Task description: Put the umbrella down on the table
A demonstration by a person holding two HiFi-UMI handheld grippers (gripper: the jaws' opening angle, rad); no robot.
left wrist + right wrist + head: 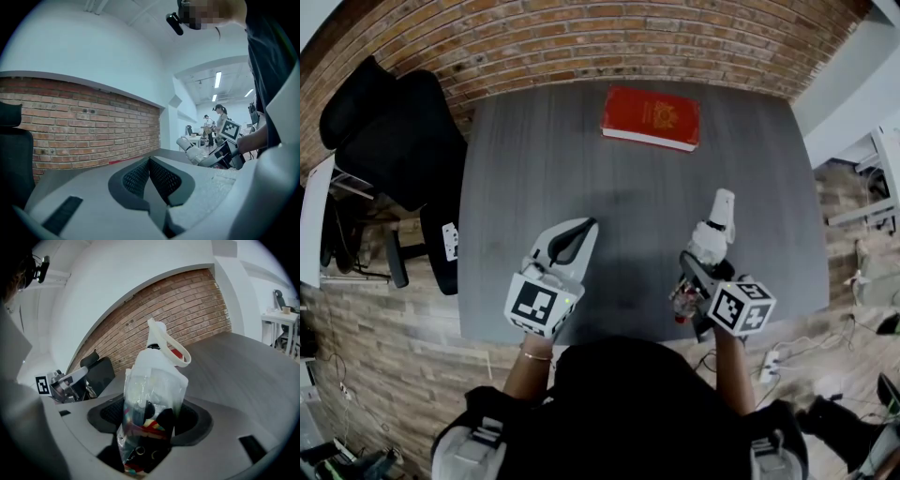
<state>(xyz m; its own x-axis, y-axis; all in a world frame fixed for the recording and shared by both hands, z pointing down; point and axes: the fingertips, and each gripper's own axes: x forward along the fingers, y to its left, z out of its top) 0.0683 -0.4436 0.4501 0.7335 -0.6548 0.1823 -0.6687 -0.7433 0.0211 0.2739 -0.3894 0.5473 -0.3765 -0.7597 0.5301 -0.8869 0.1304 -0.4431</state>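
Observation:
The umbrella (713,230) is folded, wrapped in a clear plastic sleeve, with a white handle and loop pointing away from me. My right gripper (701,265) is shut on its lower part and holds it tilted just above the grey table (534,169), near the front right. In the right gripper view the umbrella (154,390) stands between the jaws (152,423), its colourful fabric showing through the plastic. My left gripper (584,232) hovers over the table's front left, shut with nothing in it; its fingertips (149,162) meet.
A red book (650,117) lies at the table's far edge. A black office chair (394,131) stands left of the table, by the brick wall (581,37). People stand in the room behind (220,119).

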